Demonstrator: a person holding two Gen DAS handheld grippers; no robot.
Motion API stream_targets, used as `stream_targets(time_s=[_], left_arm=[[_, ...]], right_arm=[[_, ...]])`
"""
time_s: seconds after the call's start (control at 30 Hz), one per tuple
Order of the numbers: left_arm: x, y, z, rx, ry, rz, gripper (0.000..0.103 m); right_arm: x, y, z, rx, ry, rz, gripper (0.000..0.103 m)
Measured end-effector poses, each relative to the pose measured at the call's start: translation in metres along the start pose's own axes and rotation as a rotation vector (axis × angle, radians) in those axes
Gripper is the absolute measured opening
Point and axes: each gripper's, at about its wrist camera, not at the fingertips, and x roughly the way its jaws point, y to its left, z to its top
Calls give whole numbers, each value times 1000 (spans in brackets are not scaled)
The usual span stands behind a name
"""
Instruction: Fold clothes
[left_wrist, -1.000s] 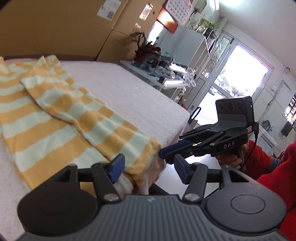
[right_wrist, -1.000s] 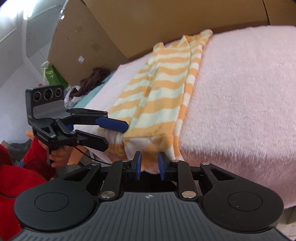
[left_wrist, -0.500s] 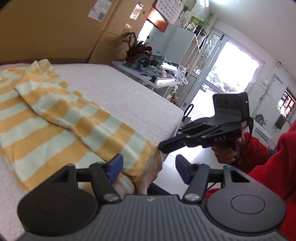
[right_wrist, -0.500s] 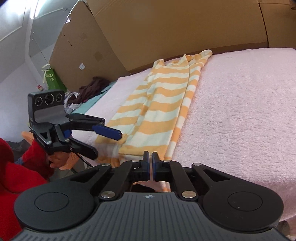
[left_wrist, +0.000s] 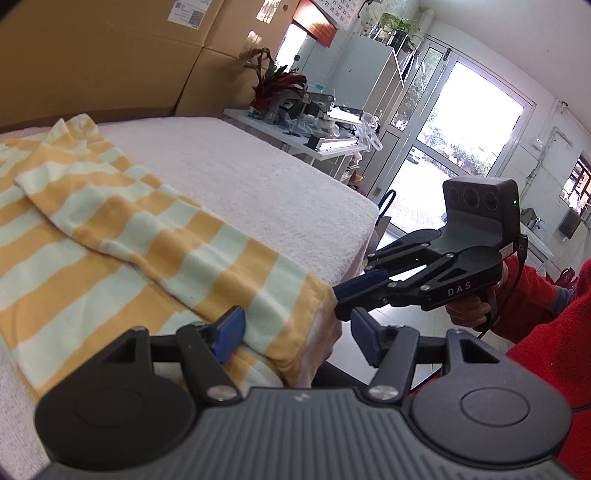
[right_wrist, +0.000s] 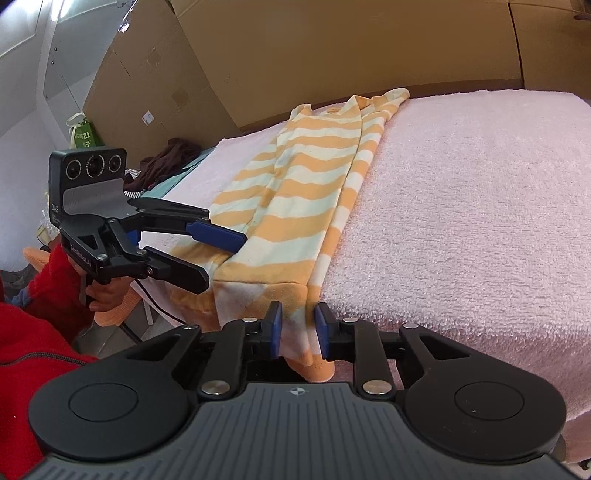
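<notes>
Between the blue pads of the right gripper hangs the near hem of a striped garment, orange and pale mint, where it droops over the front edge of a bed. Those jaws have just been opening after a brief pinch; cloth sits in the gap and seems to brush both pads, but whether they truly press it cannot be told. Beside it, toward the bed's open side, the left gripper has its jaws spread, one finger lying on top of the garment's corner and the other below the bed's edge, not clamped.

Seen from the left gripper's own camera, its pads stand wide apart with the hem corner between them, only the left pad touching the cloth. The right gripper appears just beyond, its tips at the same hem.

Outward from the hem, the garment runs lengthwise up the bed toward the cardboard boxes behind it. Both long sides already look folded inward, with a sleeve laid diagonally across the body, making one narrow strip.

Judging by this, the side folds are done. What seems left is gripping the hem with both tools and carrying it up the bed toward the collar end, to halve the strip, perhaps twice
</notes>
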Motion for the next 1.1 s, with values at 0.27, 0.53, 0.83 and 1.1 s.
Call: stream_targets(time_s=[0.27, 0.53, 0.83, 1.1], left_arm=[[4, 1, 0, -1, 3, -6, 62], [-5, -3, -3, -8, 21, -47, 46], [-10, -6, 3, 26, 13, -44, 56], [10, 35, 25, -33, 22, 18, 61]], right_arm=[[1, 5, -5, -14, 15, 17, 22], [3, 10, -9, -46, 45, 71, 4], [10, -4, -10, -12, 102, 1, 11], [2, -9, 36, 23, -65, 133, 11]])
